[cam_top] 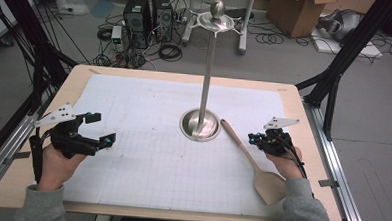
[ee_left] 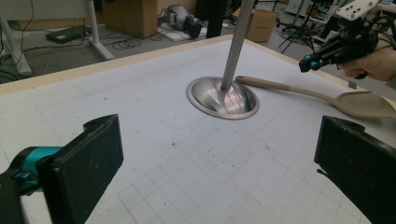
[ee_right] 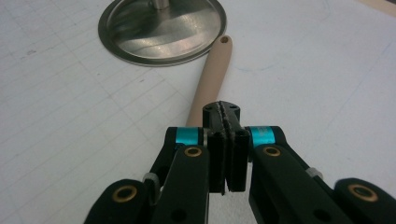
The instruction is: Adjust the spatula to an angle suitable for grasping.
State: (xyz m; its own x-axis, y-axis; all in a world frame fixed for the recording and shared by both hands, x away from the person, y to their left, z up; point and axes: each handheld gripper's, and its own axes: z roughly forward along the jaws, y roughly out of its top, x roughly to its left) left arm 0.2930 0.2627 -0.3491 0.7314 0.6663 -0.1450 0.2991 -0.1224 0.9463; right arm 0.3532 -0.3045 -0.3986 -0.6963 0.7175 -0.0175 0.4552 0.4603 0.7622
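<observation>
- Right gripper (ee_right: 226, 140): jaws closed flat together, holding nothing.
- Left gripper (ee_left: 219, 163): jaws wide apart, empty.
- Wooden spatula (ee_right: 210, 77): lies just ahead of and under the right jaws, tip beside stand base (ee_right: 140, 51).
- Handling: likely light, rigid; grip mid-handle.

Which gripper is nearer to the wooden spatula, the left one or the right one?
The right. The right gripper is just beside the wooden spatula, above its handle, fingers shut. The left gripper is far away at the other side of the mat, beyond the metal stand.

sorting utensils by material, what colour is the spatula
Pale beige spatula, like light wood; clearest in the left gripper view.
</observation>
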